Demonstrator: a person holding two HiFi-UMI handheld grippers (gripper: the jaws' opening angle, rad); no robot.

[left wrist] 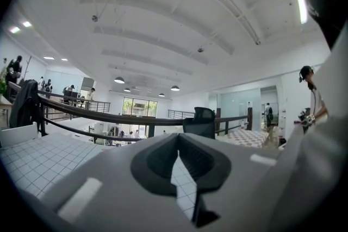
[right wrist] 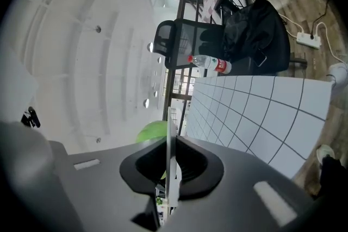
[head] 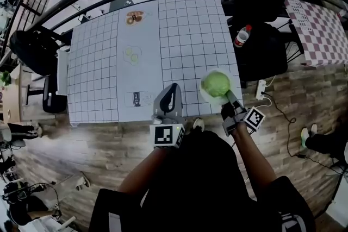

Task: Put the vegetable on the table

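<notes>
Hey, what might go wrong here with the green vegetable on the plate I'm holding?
The right gripper pinches only the thin rim of the plate, so the plate may tilt and the round green vegetable roll off. It hangs over the near right corner of the table; set down there, it might slip off the edge.

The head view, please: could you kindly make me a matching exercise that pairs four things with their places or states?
Things:
1. round green vegetable
2. white plate
3. clear plastic bottle with red label
4. left gripper

Places or states:
a. on the dark chair beside the white gridded table
b. shut, nothing between its jaws
c. clamped at its rim by the right gripper
d. lying on the plate

Pairs: 1-d, 2-c, 3-a, 4-b.
</notes>
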